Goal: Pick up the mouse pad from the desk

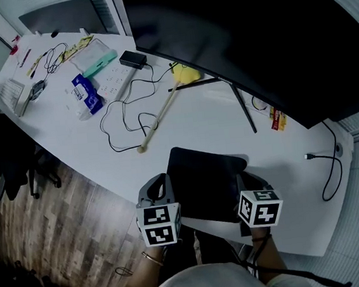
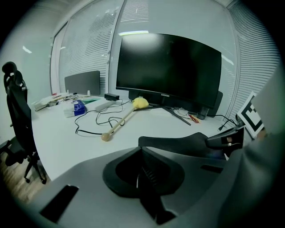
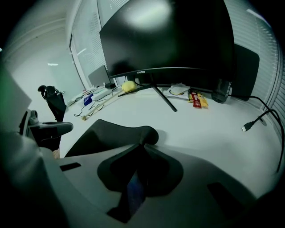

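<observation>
the left tool (image 2: pixel 142 150) is clenched, its jaws meeting on the near-left corner of the mouse pad (image 1: pixel 206 180). the dark sheet runs straight out from between the tips. the right tool (image 3: pixel 142 146) is likewise clamped on the pad, at the near-right corner, with a thin strip of the pad's edge showing between its jaws. in the head view the two tools sit at about 8 and 4 o'clock of the pad, both angled down over the near rim of the table (image 1: pixel 203 121).

the pad lies at the table's 6 o'clock, close to the person. in both gripper views its gripped edge looks raised and the sheet bows a little, while the far part seems to rest on the table. a wooden stick with a yellow head (image 1: pixel 163 108) lies at the pad's 11 o'clock, apart from it, and the monitor (image 1: pixel 238 38) stands beyond at 12 to 1 o'clock.

the step in hand looks like the grasp itself, just completed on both corners, with the lift not yet done. the next move calls for raising both tools together and evenly, keeping the pinch firm so the limp sheet does not slip out or sag from one side.
</observation>
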Available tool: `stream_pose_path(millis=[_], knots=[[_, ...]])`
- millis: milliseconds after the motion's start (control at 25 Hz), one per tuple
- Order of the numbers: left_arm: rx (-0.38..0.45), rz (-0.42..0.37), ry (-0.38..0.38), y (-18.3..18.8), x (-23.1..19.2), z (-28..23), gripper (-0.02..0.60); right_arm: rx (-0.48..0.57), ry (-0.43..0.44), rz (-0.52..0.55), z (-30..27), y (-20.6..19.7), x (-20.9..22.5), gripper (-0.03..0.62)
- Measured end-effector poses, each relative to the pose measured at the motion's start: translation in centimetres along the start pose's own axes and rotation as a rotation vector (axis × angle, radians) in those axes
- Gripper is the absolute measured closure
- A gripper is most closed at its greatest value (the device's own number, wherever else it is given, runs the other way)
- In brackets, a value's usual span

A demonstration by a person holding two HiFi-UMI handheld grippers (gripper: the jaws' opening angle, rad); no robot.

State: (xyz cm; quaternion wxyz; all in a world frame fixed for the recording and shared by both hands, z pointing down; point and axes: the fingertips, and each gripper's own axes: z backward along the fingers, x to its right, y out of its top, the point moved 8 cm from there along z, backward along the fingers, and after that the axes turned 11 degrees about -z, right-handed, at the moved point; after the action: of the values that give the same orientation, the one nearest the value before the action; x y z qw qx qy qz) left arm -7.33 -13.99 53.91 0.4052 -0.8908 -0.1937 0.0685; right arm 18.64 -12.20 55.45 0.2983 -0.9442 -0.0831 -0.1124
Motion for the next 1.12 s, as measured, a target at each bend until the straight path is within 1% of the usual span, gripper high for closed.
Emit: stream_pose_path(millis=[400, 720, 1120], knots=[[0.053, 0.008, 0.005, 1.8, 0.0, 1.5, 0.565, 0.081, 0.072, 0.069, 2.6, 2.8, -2.7, 0.540], [0.116, 0.017, 0.025, 3.4, -0.1, 3.1, 0.565, 0.167, 0.131, 0.160, 5.0, 5.0, -5.2, 0.540], [0.204, 0.013, 0.046, 6.2, -0.5, 5.0, 0.565, 0.271, 0.157, 0.241, 8.2, 7.9, -7.4, 0.540]])
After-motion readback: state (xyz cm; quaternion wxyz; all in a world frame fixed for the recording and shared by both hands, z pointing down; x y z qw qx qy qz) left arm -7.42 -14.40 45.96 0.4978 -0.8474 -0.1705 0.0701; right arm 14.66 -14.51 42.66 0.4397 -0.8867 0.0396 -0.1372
